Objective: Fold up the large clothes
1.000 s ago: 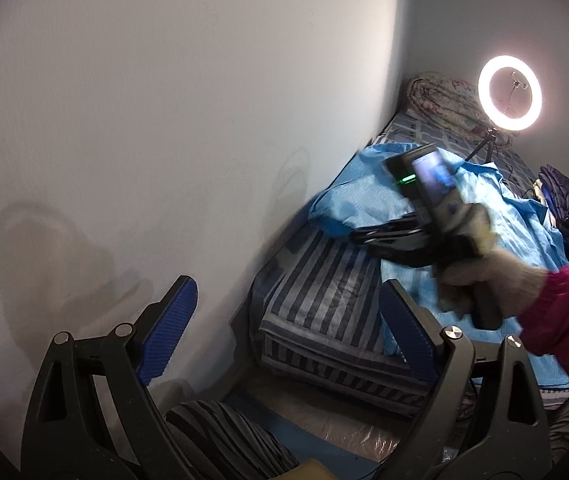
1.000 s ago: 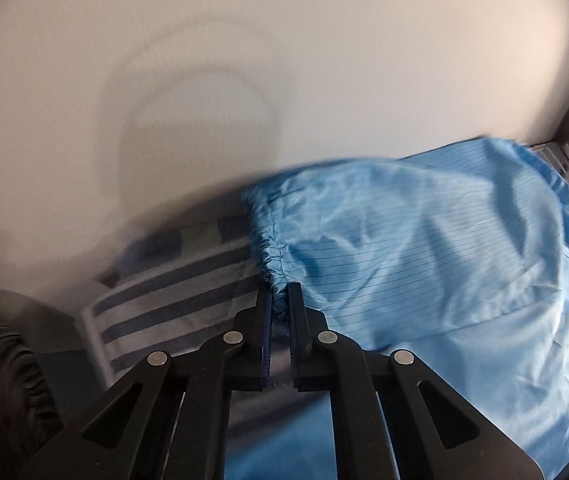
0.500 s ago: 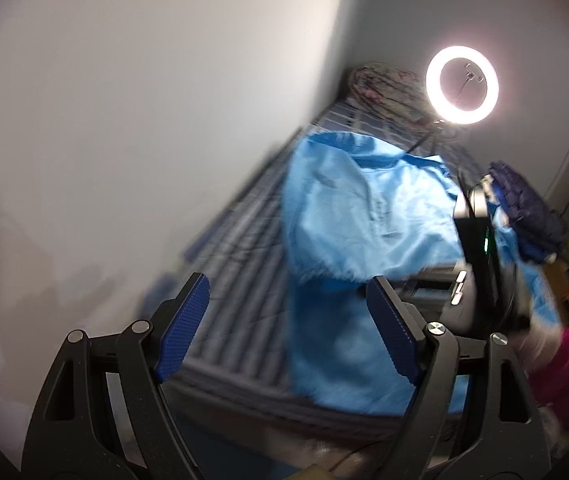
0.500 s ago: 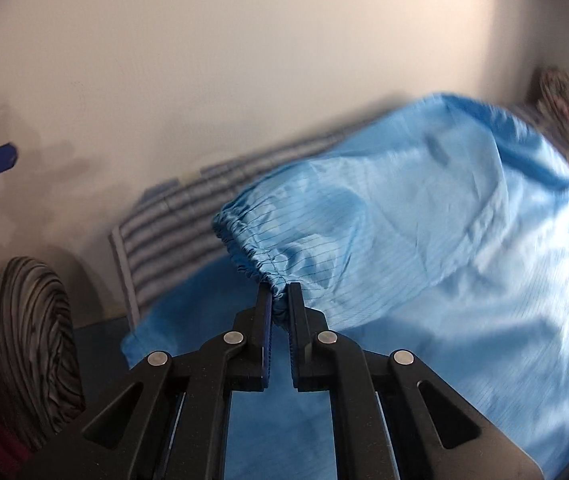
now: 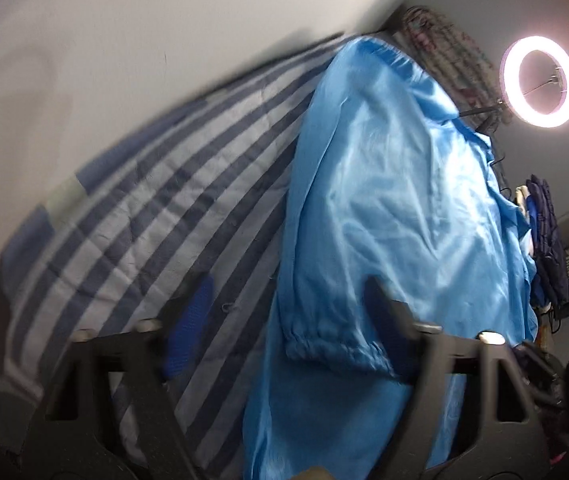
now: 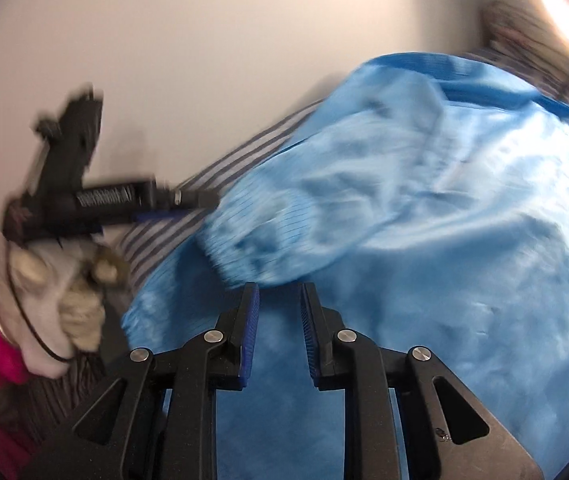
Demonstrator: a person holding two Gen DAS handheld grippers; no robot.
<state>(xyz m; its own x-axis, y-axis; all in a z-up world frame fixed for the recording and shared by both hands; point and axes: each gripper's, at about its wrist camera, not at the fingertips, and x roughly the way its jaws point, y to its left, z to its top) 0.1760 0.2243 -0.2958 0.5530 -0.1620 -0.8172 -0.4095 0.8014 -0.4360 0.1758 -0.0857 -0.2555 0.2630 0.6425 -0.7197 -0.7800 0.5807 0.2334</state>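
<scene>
Left wrist view: I had the left gripper [image 5: 284, 320] spread wide above the blue garment [image 5: 396, 208] on the striped bedding [image 5: 144, 220].
Its gathered sleeve cuff [image 5: 336, 350] lay between the fingers, close by the right-hand one, with nothing pinched; a ring light [image 5: 540, 82] glowed beyond.

Right wrist view: my right gripper [image 6: 279, 312] stood parted, holding nothing.
The cuff [image 6: 240, 256] lay just past its fingertips, the garment spread below and to the right. Off to the left, the left gripper [image 6: 188, 206] reached toward the cuff, held in a gloved hand [image 6: 60, 292].
</scene>
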